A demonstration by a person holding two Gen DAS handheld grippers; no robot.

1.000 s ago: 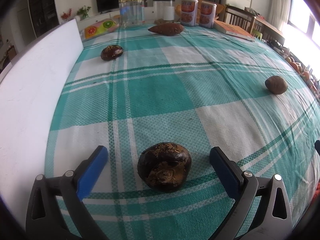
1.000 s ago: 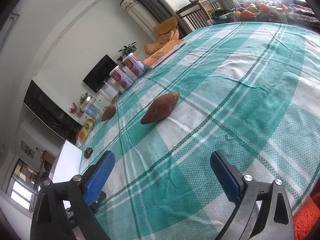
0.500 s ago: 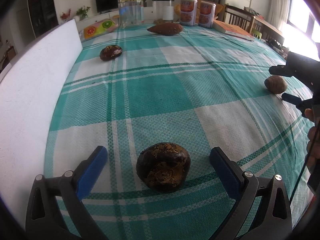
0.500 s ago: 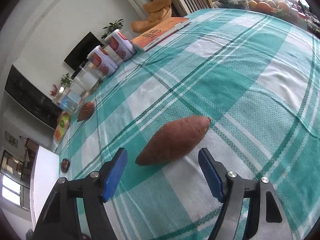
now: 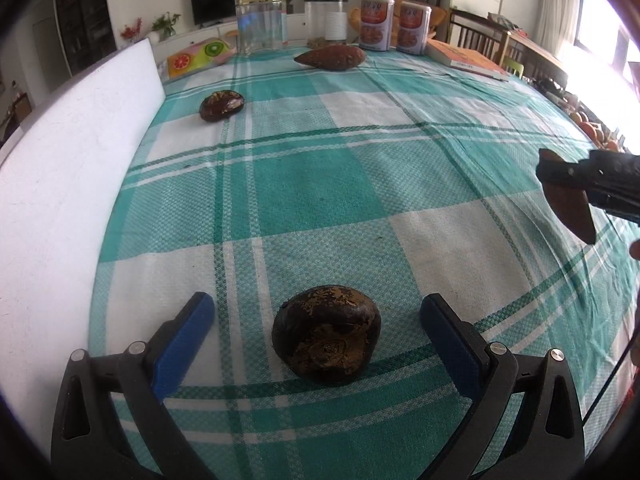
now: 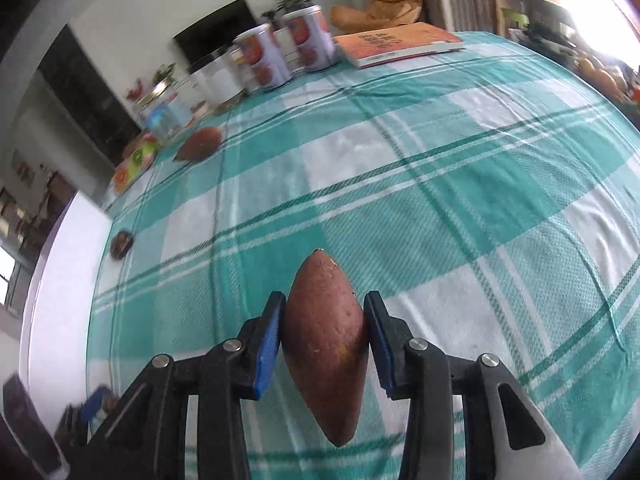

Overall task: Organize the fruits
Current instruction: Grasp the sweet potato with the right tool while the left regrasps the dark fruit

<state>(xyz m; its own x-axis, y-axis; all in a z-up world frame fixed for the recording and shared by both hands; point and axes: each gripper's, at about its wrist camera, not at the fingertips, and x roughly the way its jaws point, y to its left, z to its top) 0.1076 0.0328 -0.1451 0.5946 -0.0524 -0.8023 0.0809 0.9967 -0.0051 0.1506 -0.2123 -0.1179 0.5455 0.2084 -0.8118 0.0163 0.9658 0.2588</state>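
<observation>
My right gripper is shut on a reddish sweet potato and holds it above the green checked tablecloth; it also shows at the right edge of the left wrist view. My left gripper is open, its blue fingers either side of a dark brown round fruit that lies on the cloth. A second dark fruit lies near the white board, also seen in the right wrist view. A second sweet potato lies at the far end, seen too in the right wrist view.
A white foam board runs along the table's left side. Two glass jars, two red-labelled tins, a fruit-print pouch and an orange book stand at the far edge. Chairs and oranges are at the right.
My right gripper has closed on the sweet potato and lifted it off the cloth, turning it end-on. My left gripper has stayed open around the dark fruit.
</observation>
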